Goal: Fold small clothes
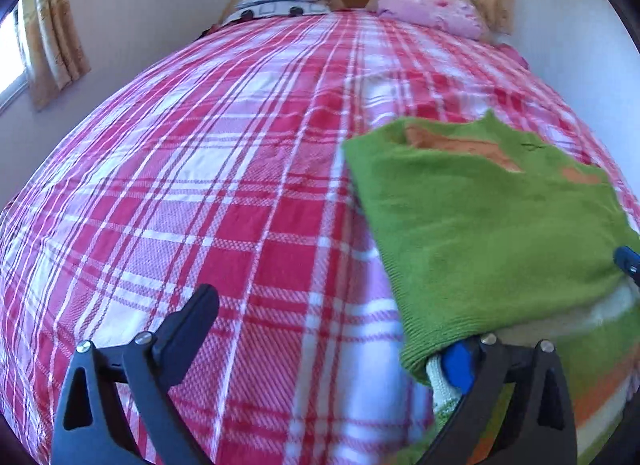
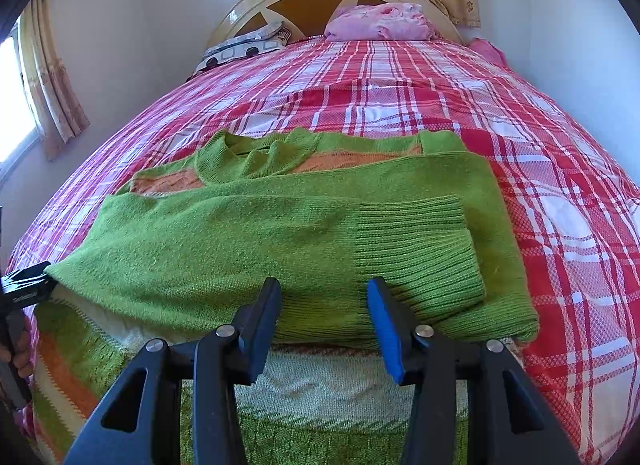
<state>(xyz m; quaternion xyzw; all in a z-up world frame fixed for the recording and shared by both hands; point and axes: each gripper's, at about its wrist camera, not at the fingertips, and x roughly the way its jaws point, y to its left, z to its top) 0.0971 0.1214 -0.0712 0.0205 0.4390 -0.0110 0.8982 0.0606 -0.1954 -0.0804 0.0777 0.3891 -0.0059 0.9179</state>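
The bed (image 2: 520, 153), under a red plaid cover, fills both views. The green sweater (image 2: 224, 241) lies partly folded across the lower middle of the right wrist view, its sleeve (image 2: 416, 249) laid over the body. It looks a soft, light, limp knit that sags unless taken by an edge or ribbed hem.

Left gripper (image 1: 328, 329): jaws wide, holding nothing, sweater edge beside 1 jaw.

Right gripper (image 2: 324, 321): jaws half open astride the fold; I cannot tell if they pinch it.
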